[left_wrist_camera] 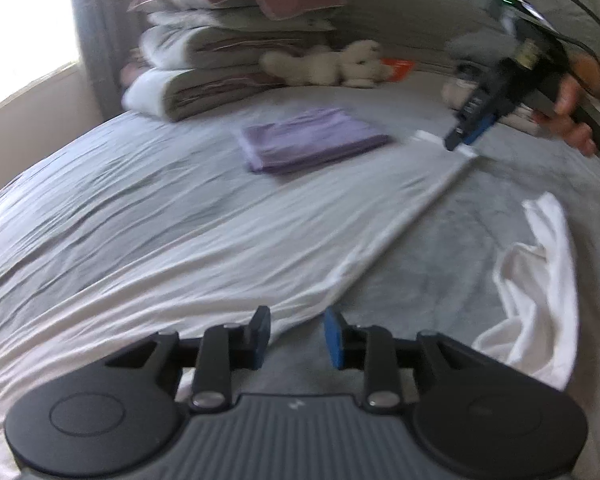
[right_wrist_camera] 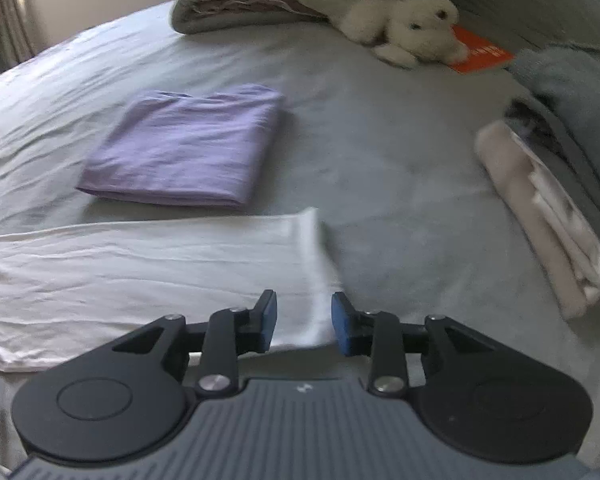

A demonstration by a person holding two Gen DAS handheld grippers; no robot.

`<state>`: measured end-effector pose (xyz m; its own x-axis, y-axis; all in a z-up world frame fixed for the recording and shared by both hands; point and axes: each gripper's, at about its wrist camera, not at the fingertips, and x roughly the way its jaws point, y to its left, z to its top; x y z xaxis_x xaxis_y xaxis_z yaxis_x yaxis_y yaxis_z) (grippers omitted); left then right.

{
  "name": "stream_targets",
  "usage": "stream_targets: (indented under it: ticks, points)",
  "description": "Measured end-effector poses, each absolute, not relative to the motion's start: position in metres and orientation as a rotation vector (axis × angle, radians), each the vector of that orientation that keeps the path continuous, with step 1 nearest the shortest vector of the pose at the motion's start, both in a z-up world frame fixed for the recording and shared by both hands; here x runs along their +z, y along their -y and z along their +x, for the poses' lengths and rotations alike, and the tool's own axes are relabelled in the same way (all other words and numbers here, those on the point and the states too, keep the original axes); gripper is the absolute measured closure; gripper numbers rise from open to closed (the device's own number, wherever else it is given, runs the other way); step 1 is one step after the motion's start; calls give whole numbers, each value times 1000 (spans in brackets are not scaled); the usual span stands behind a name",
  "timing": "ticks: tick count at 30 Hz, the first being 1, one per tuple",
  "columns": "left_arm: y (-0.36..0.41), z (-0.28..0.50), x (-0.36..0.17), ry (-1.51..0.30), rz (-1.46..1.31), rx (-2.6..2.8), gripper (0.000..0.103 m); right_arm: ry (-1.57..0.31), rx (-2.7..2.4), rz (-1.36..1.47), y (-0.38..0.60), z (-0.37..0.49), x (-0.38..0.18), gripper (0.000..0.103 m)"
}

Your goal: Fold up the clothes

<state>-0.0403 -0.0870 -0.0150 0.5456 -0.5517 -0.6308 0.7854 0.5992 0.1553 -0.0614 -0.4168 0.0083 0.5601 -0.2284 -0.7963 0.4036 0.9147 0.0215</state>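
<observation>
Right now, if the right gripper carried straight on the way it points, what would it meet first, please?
Most likely the end hem of the white garment, lying just under the right gripper, whose jaws stand open with nothing gripped. Depth is unclear; it might land on the grey bedspread beside it.

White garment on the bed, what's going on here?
A person is folding clothes on a grey-sheeted bed with a handheld gripper in each hand. The long white cotton garment lies stretched flat. The left gripper and the right gripper sit at its opposite ends, both open, neither pinching the cloth. A folded lilac garment is already done beside it. A crumpled white cloth waits unfolded near the left gripper.
</observation>
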Motion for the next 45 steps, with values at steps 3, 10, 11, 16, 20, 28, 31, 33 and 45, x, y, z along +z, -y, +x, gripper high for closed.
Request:
stream_targets:
  ticks: [3, 10, 11, 16, 20, 28, 31, 33, 45]
  points:
    - [67, -30, -7, -595, 404, -741, 72, -888, -309, 201, 401, -55, 11, 67]
    - [6, -3, 13, -663, 271, -541, 72, -862, -103, 225, 360, -40, 18, 67]
    - [-3, -2, 15, -677, 261, -512, 72, -864, -72, 233, 354, -38, 18, 67]
    - [-37, -2, 20, -716, 253, -375, 72, -881, 109, 256, 312, -28, 16, 67]
    - [-65, -4, 13, -732, 221, -280, 72, -912, 245, 277, 278, -22, 10, 67]
    - [-129, -3, 6, -774, 66, -55, 72, -980, 500, 313, 215, -13, -7, 67]
    - [-153, -8, 11, -783, -16, 24, 72, -1000, 565, 347, 197, -9, -12, 67]
    - [-167, -12, 13, -776, -53, 73, 72, -1002, 587, 338, 185, -5, -16, 67]
    - [-219, -11, -5, -814, -406, 187, 73, -937, 639, 310, 145, 7, -31, 67]
